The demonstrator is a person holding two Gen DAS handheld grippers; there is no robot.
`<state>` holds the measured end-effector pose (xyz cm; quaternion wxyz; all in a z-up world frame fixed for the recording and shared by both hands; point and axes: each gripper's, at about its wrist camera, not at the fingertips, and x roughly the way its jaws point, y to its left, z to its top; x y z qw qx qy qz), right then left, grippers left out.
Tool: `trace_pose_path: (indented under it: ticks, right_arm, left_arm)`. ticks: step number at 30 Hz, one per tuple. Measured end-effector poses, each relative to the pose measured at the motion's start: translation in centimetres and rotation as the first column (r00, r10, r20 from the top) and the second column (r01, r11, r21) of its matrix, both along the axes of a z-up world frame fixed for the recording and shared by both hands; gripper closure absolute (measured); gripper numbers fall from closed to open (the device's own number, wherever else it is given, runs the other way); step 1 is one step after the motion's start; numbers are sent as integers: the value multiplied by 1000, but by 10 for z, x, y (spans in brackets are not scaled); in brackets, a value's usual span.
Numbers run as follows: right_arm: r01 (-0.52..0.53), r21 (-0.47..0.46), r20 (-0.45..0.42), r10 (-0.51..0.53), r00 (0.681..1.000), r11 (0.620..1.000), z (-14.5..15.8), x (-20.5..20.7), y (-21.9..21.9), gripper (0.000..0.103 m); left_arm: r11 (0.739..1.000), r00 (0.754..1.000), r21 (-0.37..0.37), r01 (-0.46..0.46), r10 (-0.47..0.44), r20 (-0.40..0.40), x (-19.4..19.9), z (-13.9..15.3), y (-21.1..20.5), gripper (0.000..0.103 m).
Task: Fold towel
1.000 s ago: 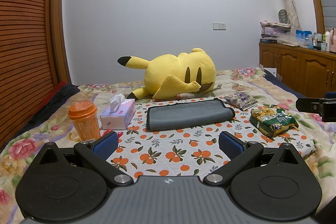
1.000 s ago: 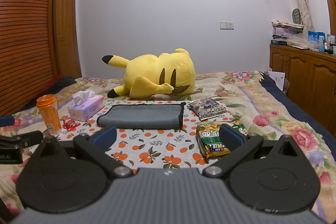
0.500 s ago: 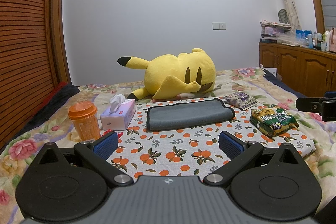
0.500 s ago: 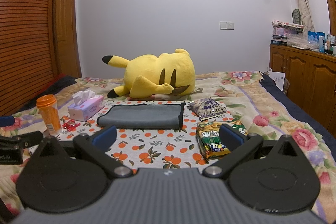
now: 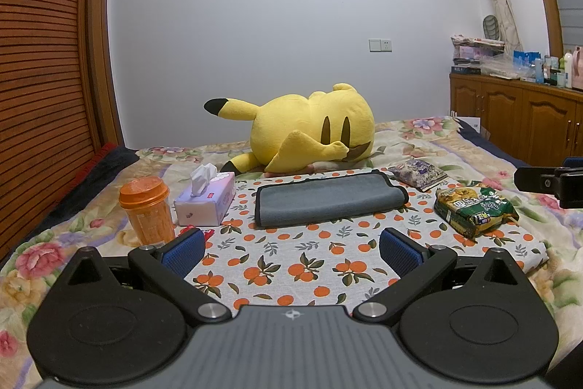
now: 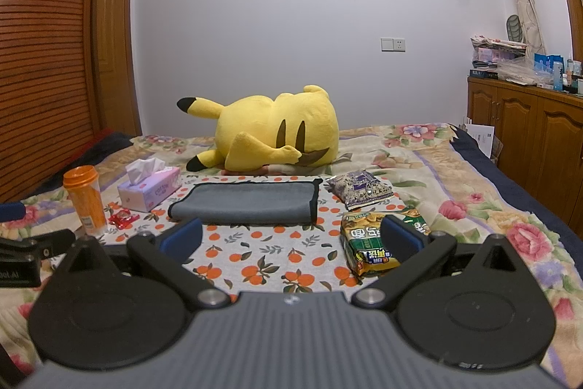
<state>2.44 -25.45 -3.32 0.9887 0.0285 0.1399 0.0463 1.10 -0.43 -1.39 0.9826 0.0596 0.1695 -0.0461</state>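
Note:
A grey towel (image 5: pixel 329 197) with a dark hem lies folded into a flat strip on an orange-print cloth (image 5: pixel 309 261) on the bed; it also shows in the right wrist view (image 6: pixel 247 203). My left gripper (image 5: pixel 291 248) is open and empty, hovering over the cloth in front of the towel. My right gripper (image 6: pixel 291 239) is open and empty, also short of the towel and apart from it. The right gripper's body (image 5: pixel 550 179) shows at the right edge of the left view.
A yellow plush (image 5: pixel 313 130) lies behind the towel. An orange cup (image 5: pixel 147 210), a tissue box (image 5: pixel 206 199) and a small red wrapper (image 6: pixel 124 217) stand left of it. A green snack bag (image 5: pixel 473 206) and a purple packet (image 5: pixel 419 172) lie to the right. Wooden cabinets (image 5: pixel 517 119) stand at far right.

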Motion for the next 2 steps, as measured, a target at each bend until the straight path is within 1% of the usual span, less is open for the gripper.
trace_pose_path:
  ticks: [2]
  right_arm:
    - [0, 0, 1, 0, 1000, 1000, 0, 0, 0, 0]
  left_arm:
    - [1000, 1000, 1, -1, 1, 0, 0, 0, 0, 0]
